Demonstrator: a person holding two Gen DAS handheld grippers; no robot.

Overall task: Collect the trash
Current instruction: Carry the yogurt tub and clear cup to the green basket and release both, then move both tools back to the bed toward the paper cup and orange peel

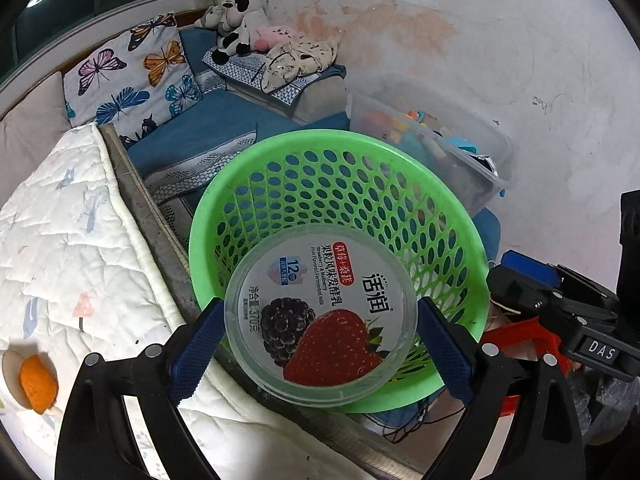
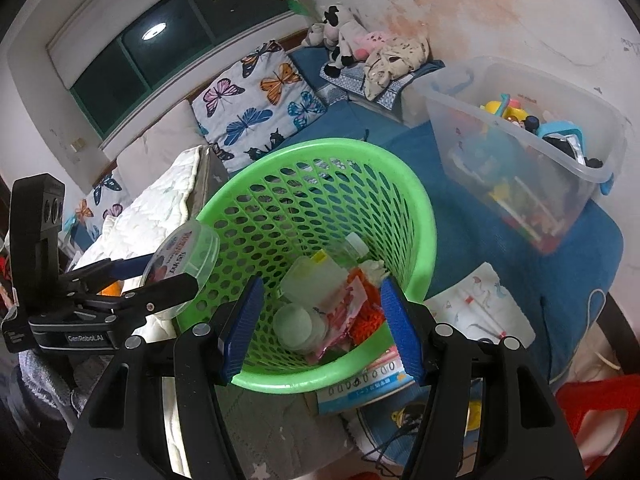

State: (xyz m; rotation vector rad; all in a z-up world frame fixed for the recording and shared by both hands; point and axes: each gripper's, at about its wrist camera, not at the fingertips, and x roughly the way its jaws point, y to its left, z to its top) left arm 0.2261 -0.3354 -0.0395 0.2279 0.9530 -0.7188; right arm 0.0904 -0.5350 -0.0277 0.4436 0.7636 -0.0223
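One clear round yogurt lid (image 1: 320,314), printed with a strawberry and a blackberry, sits clamped between the blue pads of the left gripper (image 1: 320,340). It hangs tilted over the near rim of the green mesh basket (image 1: 452,216), label facing the left wrist camera. From the right wrist view the same lid (image 2: 182,258) shows at the basket's left rim, above the opening rather than inside.

The basket (image 2: 416,216) already holds trash: a translucent white container (image 2: 310,280), a round white lid (image 2: 292,324), red-and-white wrappers (image 2: 348,304), something orange and knitted (image 2: 366,322) and a small clear bottle (image 2: 354,246).

The right gripper (image 2: 322,332) hovers over the basket's near rim with its jaws partly apart and nothing between the pads.

Beside the basket lies a white quilted blanket (image 1: 68,248) with an orange piece (image 1: 38,378) on it. Behind are a blue cushion (image 2: 500,248), a butterfly pillow (image 2: 256,100), plush toys (image 2: 340,40) by the wall, and a clear plastic bin (image 2: 528,152) full of toys. A printed carton (image 2: 364,384) lies under the basket's near edge.
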